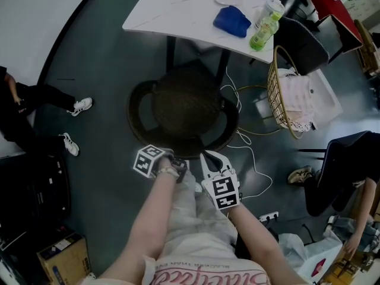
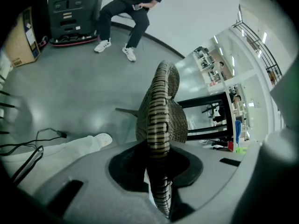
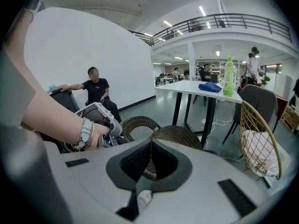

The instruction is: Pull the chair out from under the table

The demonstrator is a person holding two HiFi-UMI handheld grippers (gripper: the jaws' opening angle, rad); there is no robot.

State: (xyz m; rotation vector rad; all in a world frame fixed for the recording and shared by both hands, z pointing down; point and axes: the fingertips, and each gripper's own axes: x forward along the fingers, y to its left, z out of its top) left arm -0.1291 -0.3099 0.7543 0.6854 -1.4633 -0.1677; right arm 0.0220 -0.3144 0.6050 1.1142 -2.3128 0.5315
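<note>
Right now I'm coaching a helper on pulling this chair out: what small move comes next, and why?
Probably draw the left tongs straight back toward you. They are clamped on the woven rim of the chair, which stands close against the table; the right tongs are shut and hold nothing.

Left gripper clamps the chair; right gripper closed.

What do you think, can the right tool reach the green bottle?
Probably not: the right tool is at the near rim of the chair, which lies between it and the green bottle.
</note>
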